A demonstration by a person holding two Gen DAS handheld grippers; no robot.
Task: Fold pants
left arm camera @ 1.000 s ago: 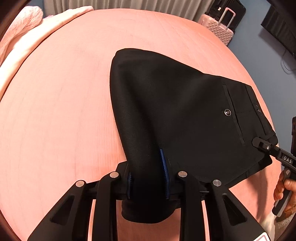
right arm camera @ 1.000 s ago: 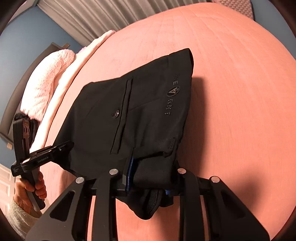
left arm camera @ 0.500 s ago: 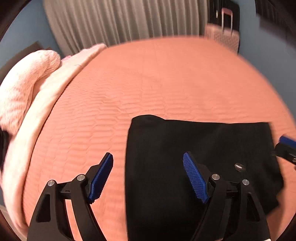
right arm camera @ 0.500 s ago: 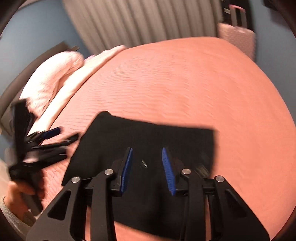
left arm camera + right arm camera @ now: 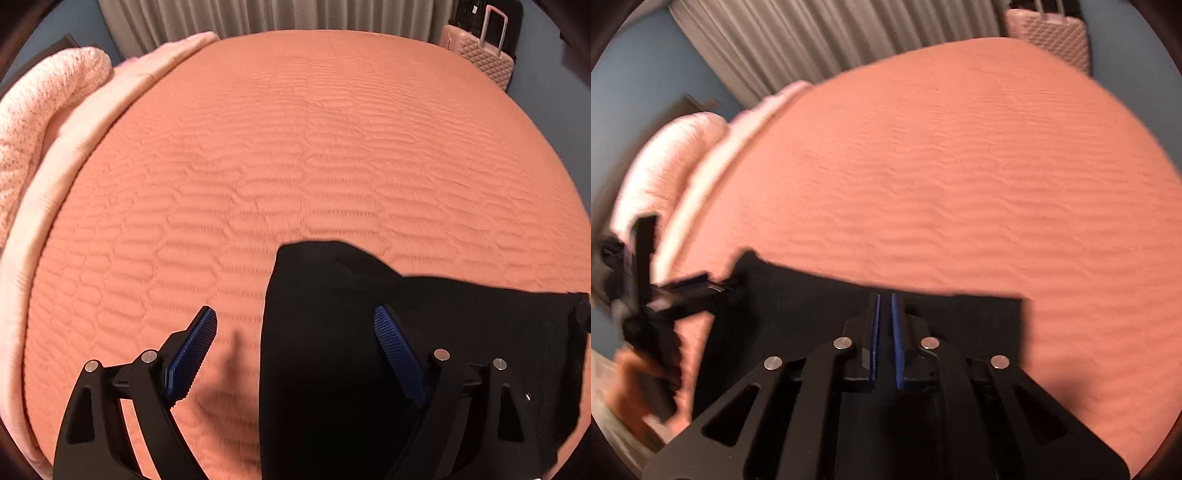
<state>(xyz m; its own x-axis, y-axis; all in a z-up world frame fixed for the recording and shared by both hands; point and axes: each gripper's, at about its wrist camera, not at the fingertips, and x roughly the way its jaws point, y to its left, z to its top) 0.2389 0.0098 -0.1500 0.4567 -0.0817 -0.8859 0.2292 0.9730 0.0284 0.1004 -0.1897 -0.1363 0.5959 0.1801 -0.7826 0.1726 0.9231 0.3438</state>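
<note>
now that both grippers have let go of the cloth, the black pants [image 5: 332, 332] lie folded flat on the coral bed [image 5: 314, 147]; the left gripper [image 5: 295, 325] has just spread wide, the right gripper [image 5: 885, 314] nearly closed on nothing.

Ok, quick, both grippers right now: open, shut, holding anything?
Left gripper: open, jaws just spread, holding nothing, over the black pants.
Right gripper: shut, jaws just closed, nothing between the pads.
</note>
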